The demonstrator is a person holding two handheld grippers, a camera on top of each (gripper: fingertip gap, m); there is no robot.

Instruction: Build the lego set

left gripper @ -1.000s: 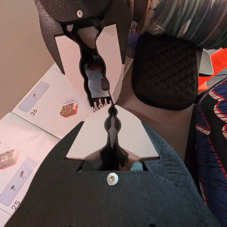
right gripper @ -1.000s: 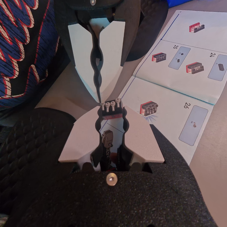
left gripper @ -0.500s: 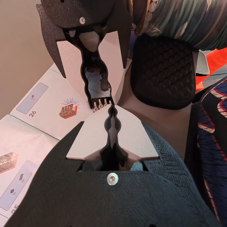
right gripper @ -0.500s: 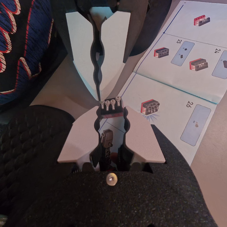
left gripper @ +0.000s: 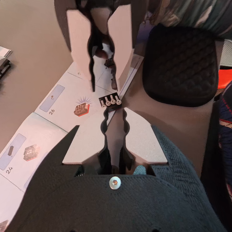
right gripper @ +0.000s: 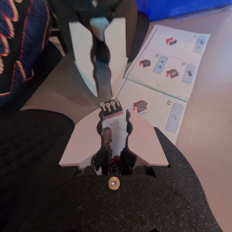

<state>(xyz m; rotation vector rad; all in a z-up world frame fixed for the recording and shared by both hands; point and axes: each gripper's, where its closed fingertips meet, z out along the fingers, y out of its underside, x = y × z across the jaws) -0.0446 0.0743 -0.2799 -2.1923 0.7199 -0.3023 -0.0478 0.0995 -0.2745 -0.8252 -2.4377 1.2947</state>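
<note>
Risks, biggest thing first. The surface [left gripper: 31, 50] is carrying the instruction sheet [left gripper: 65, 95], and the sheet is lying loose. Any sweep of a tool across it is likely dragging the paper and the piece with it. The black quilted pad [left gripper: 179, 65] is sitting near the sheet edge, so it is crowding any approach from that side.

The left gripper [left gripper: 114, 110] is showing parted jaws with nothing between them, tips just beside the lego block [left gripper: 113, 106]. The right gripper [left gripper: 104, 89] is facing it, jaws also spread and empty, tips a little apart from the block. Neither is holding the block. A re-grasp coming in off-centre is probably tipping or skidding such a light piece. Jaws closing across the top are likely pressing on the pins [left gripper: 108, 102] and popping them loose or bending them.

Both views are blurring, so alignment is hard to judge.

Look of the block: it seems to be lying at the sheet's edge, between the two sets of tips, slightly skewed to both. It is a small black brick stack with a red layer [right gripper: 114, 114] showing at the bottom. Four light grey pins are lying in a row across its top, round heads all pointing the same way.
</note>
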